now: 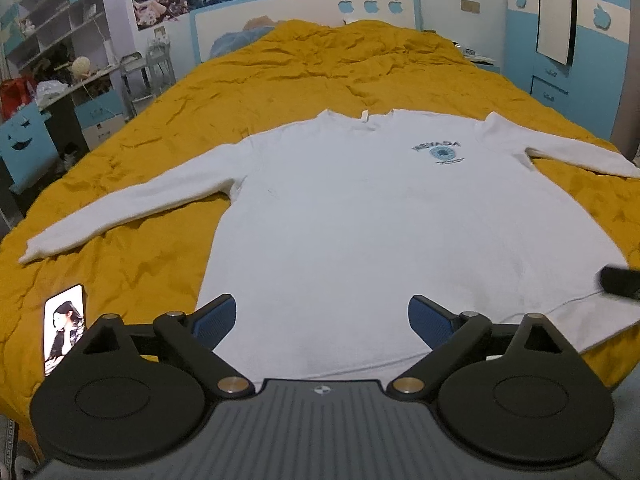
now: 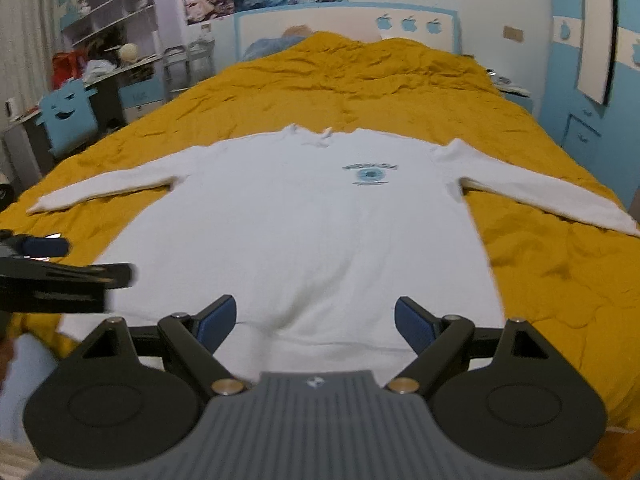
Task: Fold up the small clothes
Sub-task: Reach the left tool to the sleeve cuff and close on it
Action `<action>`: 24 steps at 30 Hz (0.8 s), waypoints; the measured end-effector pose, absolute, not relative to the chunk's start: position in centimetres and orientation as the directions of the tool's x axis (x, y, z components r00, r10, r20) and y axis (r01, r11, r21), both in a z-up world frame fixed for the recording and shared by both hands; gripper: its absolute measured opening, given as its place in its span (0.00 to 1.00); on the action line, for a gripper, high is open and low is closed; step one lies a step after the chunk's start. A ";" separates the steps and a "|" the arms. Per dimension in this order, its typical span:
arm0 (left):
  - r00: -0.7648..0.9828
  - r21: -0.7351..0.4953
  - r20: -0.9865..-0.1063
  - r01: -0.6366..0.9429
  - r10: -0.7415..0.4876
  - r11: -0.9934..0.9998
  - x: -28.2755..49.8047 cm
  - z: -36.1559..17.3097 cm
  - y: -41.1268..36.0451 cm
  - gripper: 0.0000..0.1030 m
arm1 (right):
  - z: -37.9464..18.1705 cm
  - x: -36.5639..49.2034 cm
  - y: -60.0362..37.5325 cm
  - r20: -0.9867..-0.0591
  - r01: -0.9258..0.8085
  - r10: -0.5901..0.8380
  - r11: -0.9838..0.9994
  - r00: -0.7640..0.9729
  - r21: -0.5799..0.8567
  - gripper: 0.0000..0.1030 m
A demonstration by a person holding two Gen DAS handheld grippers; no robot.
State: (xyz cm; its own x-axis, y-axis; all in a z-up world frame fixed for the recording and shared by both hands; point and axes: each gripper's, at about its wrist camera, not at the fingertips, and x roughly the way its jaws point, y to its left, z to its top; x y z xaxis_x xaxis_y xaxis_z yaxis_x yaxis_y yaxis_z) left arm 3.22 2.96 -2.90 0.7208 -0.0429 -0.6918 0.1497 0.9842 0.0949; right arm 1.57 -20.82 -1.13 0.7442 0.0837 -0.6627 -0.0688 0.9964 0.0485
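We see a white long-sleeved shirt (image 1: 360, 216) spread flat, front up, on the bed (image 1: 280, 76), its hem at the near edge and its collar toward the headboard. Both sleeves lie stretched out to the sides. The fabric looks soft and thick, with a small blue round print (image 1: 440, 153) on the chest. The bed's mustard cover is quilted and creased. A phone (image 1: 64, 328) with a lit screen lies at the near left corner. Our left gripper (image 1: 322, 320) hovers over the hem, fingers wide apart and empty; our right gripper (image 2: 316, 322) does likewise.
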 end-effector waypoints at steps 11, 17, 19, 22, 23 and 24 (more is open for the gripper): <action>0.599 0.000 -0.800 0.042 -0.025 0.999 6.1 -6.5 9.3 0.74 | -5.7 3.2 -31.3 -0.732 0.142 -0.120 0.989 0.671 -0.031 0.69; 0.545 -0.019 -0.838 0.014 -0.023 1.000 7.1 -7.7 11.2 0.71 | -8.0 3.4 -34.9 -0.811 0.213 -0.041 0.972 0.584 0.104 0.29; 0.536 0.002 -0.844 0.028 -0.013 1.000 7.3 -7.6 11.0 0.67 | -8.2 3.3 -34.8 -0.816 0.188 0.018 0.970 0.577 0.154 0.07; 0.517 0.029 -0.856 0.045 0.002 0.999 7.9 -7.6 10.7 0.61 | -6.8 3.1 -34.0 -0.806 0.155 -0.011 0.983 0.592 0.100 0.00; 0.510 0.039 -0.860 0.052 0.007 0.998 8.0 -7.5 10.6 0.60 | -5.8 2.8 -33.9 -0.795 0.155 -0.024 0.984 0.606 0.088 0.00; 0.504 0.048 -0.864 0.056 0.013 0.997 8.2 -7.5 10.6 0.59 | -4.9 2.7 -34.1 -0.788 0.158 -0.038 0.985 0.615 0.075 0.00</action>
State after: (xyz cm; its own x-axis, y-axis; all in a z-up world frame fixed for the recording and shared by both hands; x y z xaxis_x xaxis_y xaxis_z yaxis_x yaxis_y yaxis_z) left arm 8.17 10.62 -7.53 0.5040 0.0130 -0.8636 0.0560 0.9973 0.0477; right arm 2.72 -34.13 -4.92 0.6145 -0.0385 -0.7880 0.1580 0.9846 0.0751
